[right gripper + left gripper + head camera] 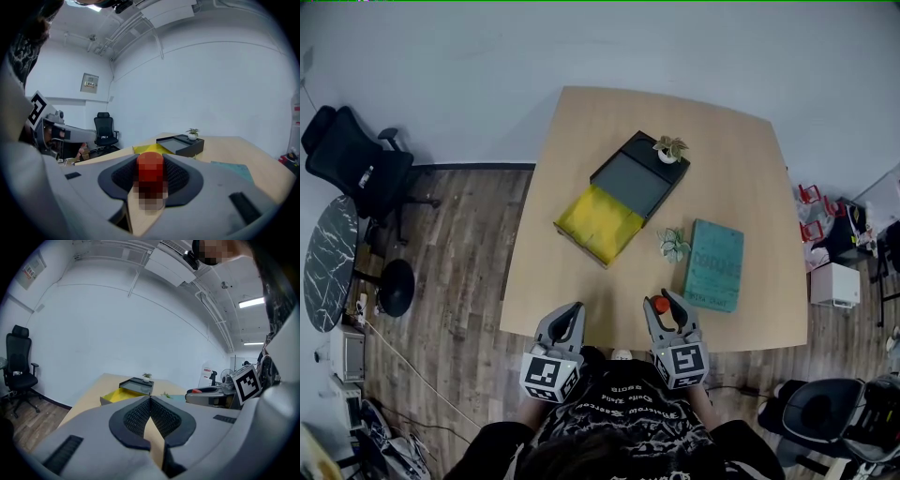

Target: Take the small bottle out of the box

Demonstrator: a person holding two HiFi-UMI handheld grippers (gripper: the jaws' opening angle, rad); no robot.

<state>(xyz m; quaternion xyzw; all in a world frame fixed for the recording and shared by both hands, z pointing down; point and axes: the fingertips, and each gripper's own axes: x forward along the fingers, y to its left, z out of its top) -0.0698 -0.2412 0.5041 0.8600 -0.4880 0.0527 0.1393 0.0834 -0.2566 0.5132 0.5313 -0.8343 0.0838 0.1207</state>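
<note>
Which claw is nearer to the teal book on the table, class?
Right. The right claw, gripping the red-capped small bottle, sits just left of the teal book's near end. The left claw, shut and empty, lies farther left, beyond the right one.

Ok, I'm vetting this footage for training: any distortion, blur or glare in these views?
Head view: sharp, evenly lit, mild wide-angle bend. Left gripper view: strong fisheye with dark corners; ceiling lights blown out. Right gripper view: same fisheye; a mosaic patch blurs the red-capped bottle between the jaws.
</note>
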